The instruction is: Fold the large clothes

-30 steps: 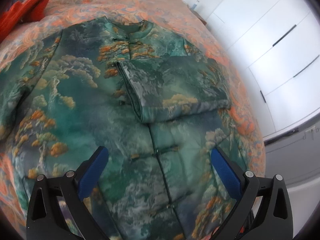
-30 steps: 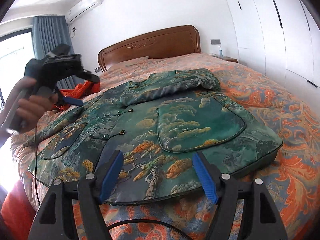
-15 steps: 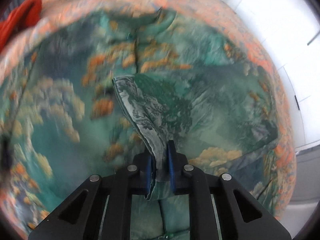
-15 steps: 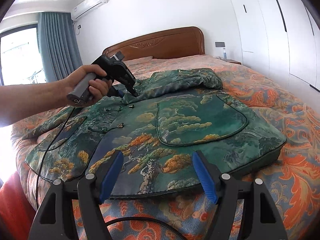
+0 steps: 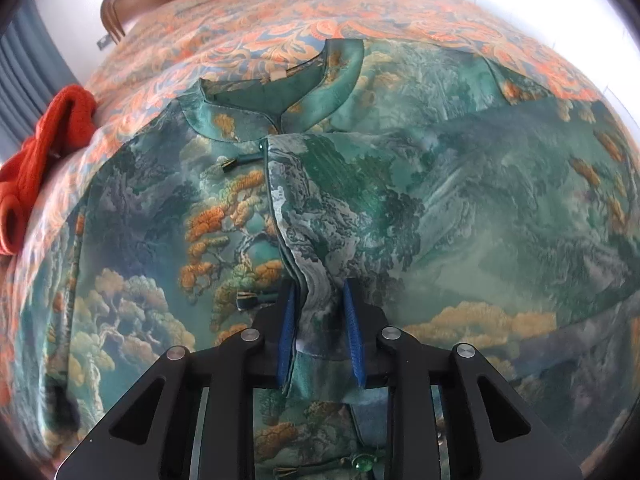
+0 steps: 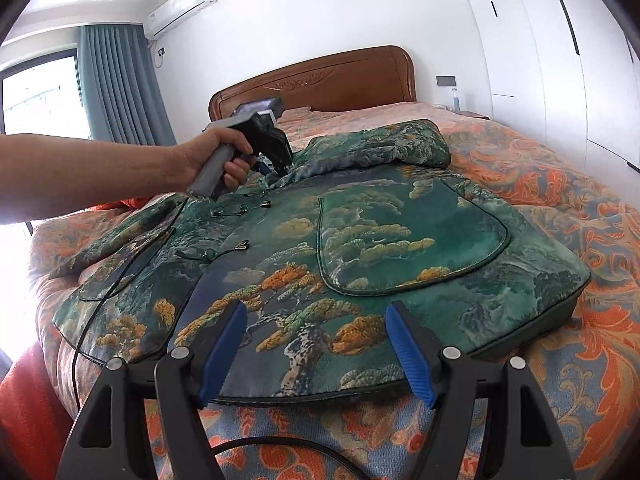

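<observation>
A large green jacket (image 6: 360, 240) printed with trees and clouds lies flat, front up, on the bed. Its right sleeve (image 5: 460, 216) is folded across the chest. My left gripper (image 5: 320, 320) is shut on the sleeve's cuff edge, just below the collar (image 5: 280, 96); it also shows in the right wrist view (image 6: 276, 164), held by a hand. My right gripper (image 6: 316, 344) is open and empty, hovering over the jacket's hem near the foot of the bed.
The bed (image 6: 560, 184) has an orange and blue patterned cover and a wooden headboard (image 6: 320, 80). A red garment (image 5: 44, 148) lies at the bed's left side. White wardrobe doors (image 6: 560, 60) stand on the right. A black cable (image 6: 100, 304) trails over the jacket's left side.
My left gripper dropped from above the jacket onto the folded sleeve, shut on its cuff edge and drew it toward the collar. The right gripper stayed put, open.
</observation>
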`<state>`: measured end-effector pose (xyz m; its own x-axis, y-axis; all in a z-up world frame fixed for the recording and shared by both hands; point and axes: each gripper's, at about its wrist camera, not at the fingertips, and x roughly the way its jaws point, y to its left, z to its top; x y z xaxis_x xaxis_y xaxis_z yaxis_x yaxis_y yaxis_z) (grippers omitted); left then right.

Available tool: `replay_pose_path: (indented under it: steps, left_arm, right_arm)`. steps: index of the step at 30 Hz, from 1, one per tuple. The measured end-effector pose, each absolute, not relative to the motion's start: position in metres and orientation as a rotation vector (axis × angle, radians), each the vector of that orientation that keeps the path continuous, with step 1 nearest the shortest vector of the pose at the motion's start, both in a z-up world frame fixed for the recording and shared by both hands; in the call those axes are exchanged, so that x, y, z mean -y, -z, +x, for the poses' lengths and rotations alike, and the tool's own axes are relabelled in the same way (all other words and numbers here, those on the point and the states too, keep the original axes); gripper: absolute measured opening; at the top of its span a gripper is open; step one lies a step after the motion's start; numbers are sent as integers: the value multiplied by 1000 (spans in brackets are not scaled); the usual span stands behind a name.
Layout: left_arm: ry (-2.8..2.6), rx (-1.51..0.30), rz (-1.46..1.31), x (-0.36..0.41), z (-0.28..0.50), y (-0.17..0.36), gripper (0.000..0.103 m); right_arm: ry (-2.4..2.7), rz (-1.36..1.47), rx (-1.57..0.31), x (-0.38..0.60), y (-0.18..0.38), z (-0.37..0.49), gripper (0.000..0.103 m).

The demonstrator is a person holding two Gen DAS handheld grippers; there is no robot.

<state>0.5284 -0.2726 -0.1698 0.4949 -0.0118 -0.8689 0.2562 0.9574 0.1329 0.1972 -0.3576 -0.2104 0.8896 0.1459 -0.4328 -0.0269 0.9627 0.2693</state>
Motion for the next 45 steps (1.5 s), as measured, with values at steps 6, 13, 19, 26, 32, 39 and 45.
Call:
replay_pose_path:
  steps: [6,13,19,26,32,39,45]
  left_arm:
    - [207,-999,280,272,513,170,27]
    - [206,-951,169,262,509,182,31]
    - [217,-917,150,261,504,185,31]
    - [228,-902,132,259,502,188,32]
    - [223,-903,144,258,503,190,32]
    - [120,-888,245,264,493,176,67]
    - [235,-938,184,230,434,141,85]
  right_arm:
    - [-203,388,-554,384,181,222,74]
    - [-287,695,-553,491,119,375,74]
    - [-254,981,-738,565,184,547,74]
    - [-123,950,-670,590,176,609,74]
    - [-172,866,-783,575,189,585,74]
    - [-213,824,-852,553,191,503,74]
    - [-187,660,-903,506,191,421,75]
